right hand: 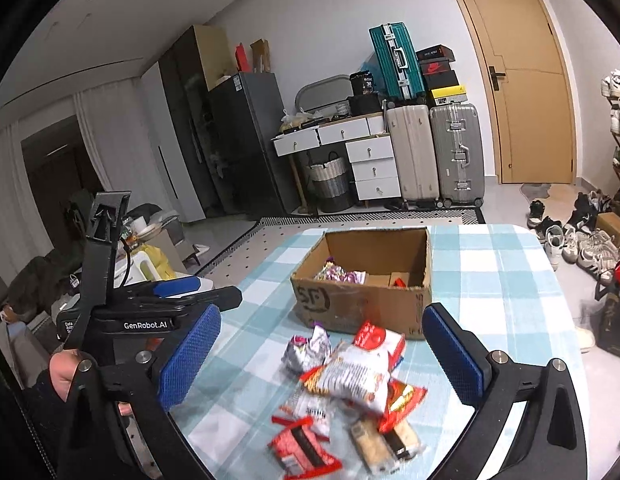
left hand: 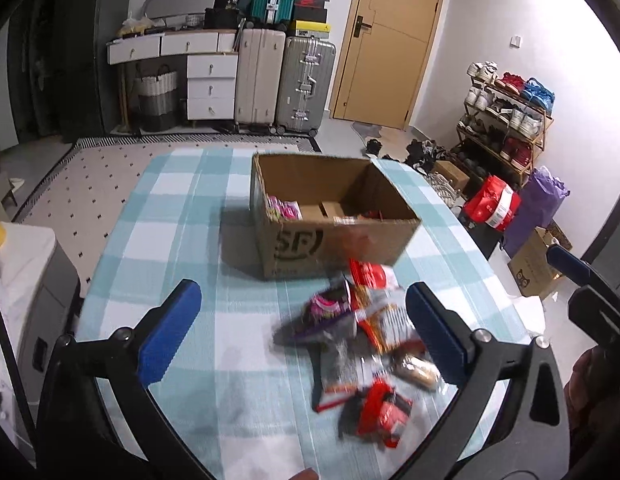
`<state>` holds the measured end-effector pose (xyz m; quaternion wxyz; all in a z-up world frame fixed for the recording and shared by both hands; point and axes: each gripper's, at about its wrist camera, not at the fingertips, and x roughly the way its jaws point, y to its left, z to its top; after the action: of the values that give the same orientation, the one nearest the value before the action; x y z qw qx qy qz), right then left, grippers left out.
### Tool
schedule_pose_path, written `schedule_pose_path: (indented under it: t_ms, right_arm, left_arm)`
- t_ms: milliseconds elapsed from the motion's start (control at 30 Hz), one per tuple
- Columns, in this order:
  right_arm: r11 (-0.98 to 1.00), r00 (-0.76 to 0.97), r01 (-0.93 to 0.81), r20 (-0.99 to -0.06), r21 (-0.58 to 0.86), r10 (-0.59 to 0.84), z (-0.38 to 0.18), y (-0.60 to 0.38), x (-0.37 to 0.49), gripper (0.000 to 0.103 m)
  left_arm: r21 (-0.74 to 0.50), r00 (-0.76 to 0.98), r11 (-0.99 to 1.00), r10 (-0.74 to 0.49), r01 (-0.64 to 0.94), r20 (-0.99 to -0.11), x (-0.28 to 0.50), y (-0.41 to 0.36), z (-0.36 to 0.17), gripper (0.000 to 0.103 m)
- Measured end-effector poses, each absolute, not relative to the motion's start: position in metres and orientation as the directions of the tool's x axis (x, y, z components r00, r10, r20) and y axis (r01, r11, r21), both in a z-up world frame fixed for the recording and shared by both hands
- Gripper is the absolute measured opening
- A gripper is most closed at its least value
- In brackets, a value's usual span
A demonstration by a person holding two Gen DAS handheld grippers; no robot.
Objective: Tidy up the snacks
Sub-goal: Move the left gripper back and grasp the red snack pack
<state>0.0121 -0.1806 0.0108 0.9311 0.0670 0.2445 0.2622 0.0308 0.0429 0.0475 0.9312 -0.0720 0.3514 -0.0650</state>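
Left wrist view: one box (left hand: 330, 216), open-topped, stands on the desk (left hand: 181, 208) toward its far side. Inside it lie a pink packet at the left and a red one at the right; further contents cannot be made out. One heap of snacks (left hand: 362, 332) lies on the desk just near of the box, apart from it. The heap is blurred; roughly seven packets, exact count not determinable. Colours seen: purple, red, white, and tan.

Left gripper (left hand: 305, 336): jaws spread fully, nothing between the pads, no contact with the heap beneath.

Right wrist view: same box (right hand: 366, 292) and snacks (right hand: 350, 392) confirmed. Right gripper (right hand: 322, 356): jaws likewise spread wide, holding nothing, clear of the packets. The left gripper (right hand: 177, 288) shows at the left edge.
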Motion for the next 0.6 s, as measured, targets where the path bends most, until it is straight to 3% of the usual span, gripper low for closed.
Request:
schedule_pose_path:
  t_ms: [367,600]
  right_arm:
    - [0.869,0.761,-0.428,-0.420,0.249,0.495,-0.001,-0.186,-0.030,0.102]
    - [0.879,0.764,-0.420,-0.433,0.227,0.477,-0.013,-0.190,-0.047,0.102]
  left_arm:
    - [-0.281,0.669,0.958,-0.248,0.061,-0.701,0.016,0.036,-0.005,0.102]
    - [-0.256,0.650,0.964,-0.239,0.070,-0.721,0.009,0.020,-0.026,0.102]
